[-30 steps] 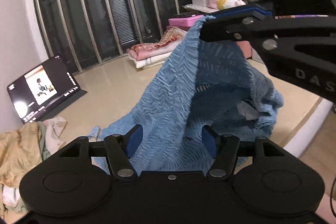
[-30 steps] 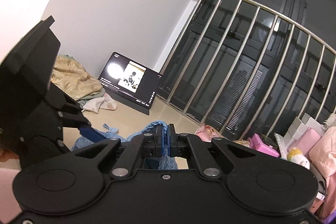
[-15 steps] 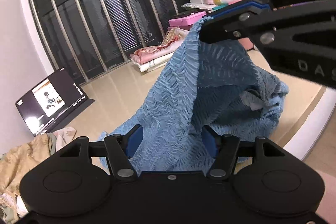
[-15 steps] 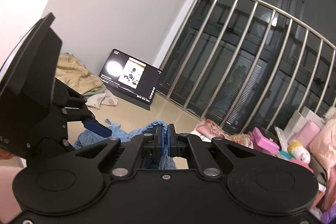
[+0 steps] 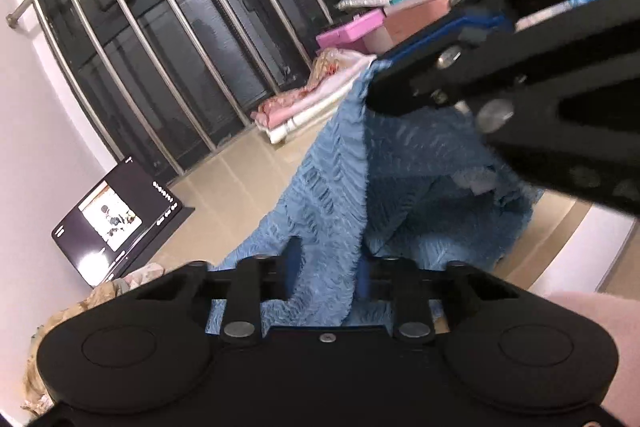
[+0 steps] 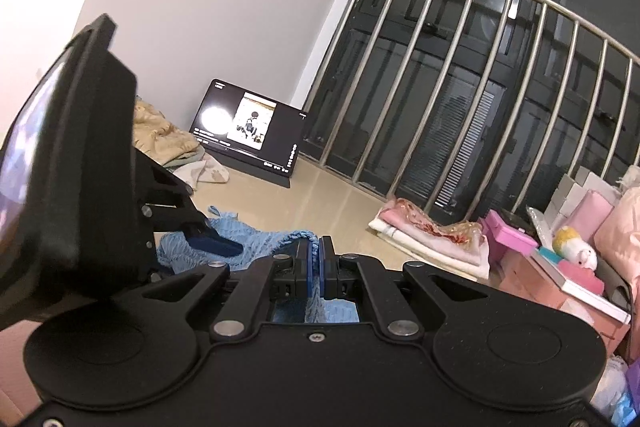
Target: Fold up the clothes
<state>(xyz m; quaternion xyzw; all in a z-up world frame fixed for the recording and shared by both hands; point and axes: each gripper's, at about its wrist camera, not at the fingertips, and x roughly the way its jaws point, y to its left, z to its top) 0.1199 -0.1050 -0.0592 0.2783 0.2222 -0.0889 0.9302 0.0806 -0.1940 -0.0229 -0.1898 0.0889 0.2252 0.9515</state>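
A blue textured garment (image 5: 352, 187) hangs in the air above the beige floor. My right gripper (image 6: 319, 259) is shut on its top edge (image 6: 296, 237); it shows in the left wrist view (image 5: 384, 71) holding the cloth up. My left gripper (image 5: 326, 267) sits low with its jaws open, and a hanging fold of the blue garment lies between its fingers. The left gripper also shows at the left of the right wrist view (image 6: 216, 245), against the cloth.
A lit tablet (image 6: 250, 131) stands on the floor by the white wall. Loose clothes (image 6: 160, 135) lie beside it. Folded pink and cream clothes (image 5: 304, 107) lie by the barred window (image 6: 480, 87). Pink boxes and a plush toy (image 6: 576, 251) stand at the right.
My left gripper has moved in so a fold of the blue garment now lies between its fingers, and its jaws have narrowed. The right gripper still holds the cloth up.
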